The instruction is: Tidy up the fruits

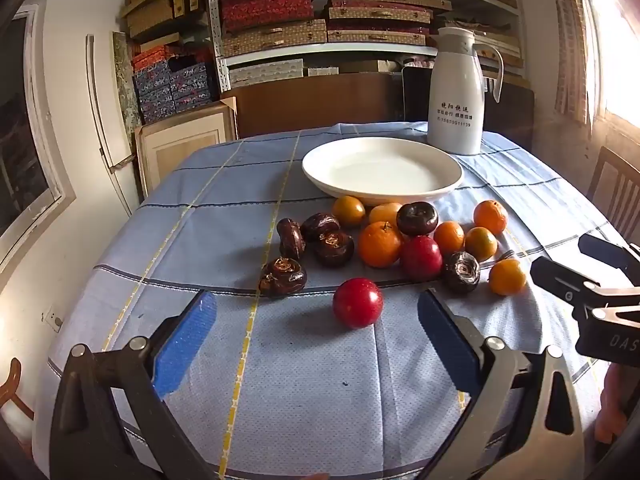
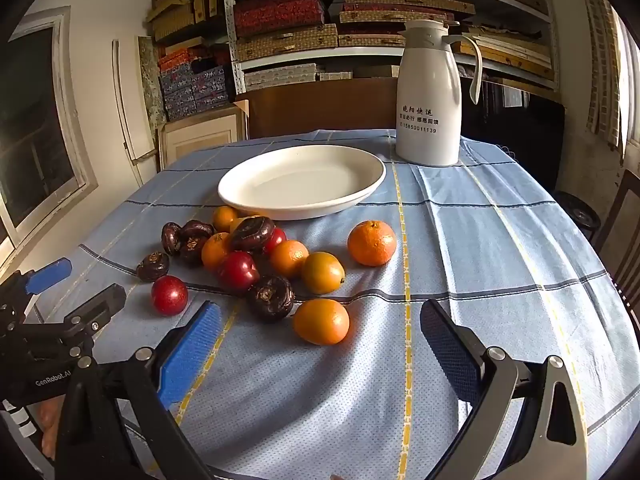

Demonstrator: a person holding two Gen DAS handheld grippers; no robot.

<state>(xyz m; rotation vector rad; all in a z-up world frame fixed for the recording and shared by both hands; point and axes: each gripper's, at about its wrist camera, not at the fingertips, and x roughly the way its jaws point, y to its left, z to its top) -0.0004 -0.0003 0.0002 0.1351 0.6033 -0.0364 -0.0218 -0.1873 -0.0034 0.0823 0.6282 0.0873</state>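
Fruits (image 1: 400, 240) lie loose in a cluster on the blue checked tablecloth (image 1: 280, 380), just in front of the white plate (image 1: 382, 148). I see nothing between my grippers and the pile. Behind the plate stands a white thermos jug (image 1: 456, 92) with printed lettering, upright, near the table's far edge. Shelves (image 1: 320, 20) stacked with patterned boxes fill the wall beyond, and a wooden chair (image 1: 616, 192) stands at the right of the table.

I count oranges and mandarins with bright, smooth skins, two red round fruits with a glossy sheen, and several dark brown, wrinkled, flattened pieces; I cannot tell what kind these are. One red fruit (image 1: 357, 303) sits apart at the near side of the cluster, directly ahead of the left gripper (image 1: 316, 332). One orange (image 2: 321, 321) lies nearest the right gripper (image 2: 320, 344), and a larger mandarin (image 2: 372, 243) sits alone to the right of the group.

The plate holds nothing; no fruit touches its inside, though two orange pieces rest against its near rim.

Both claws are released, jaws spread wide, pads clear of everything, each hovering above the cloth short of the fruit.
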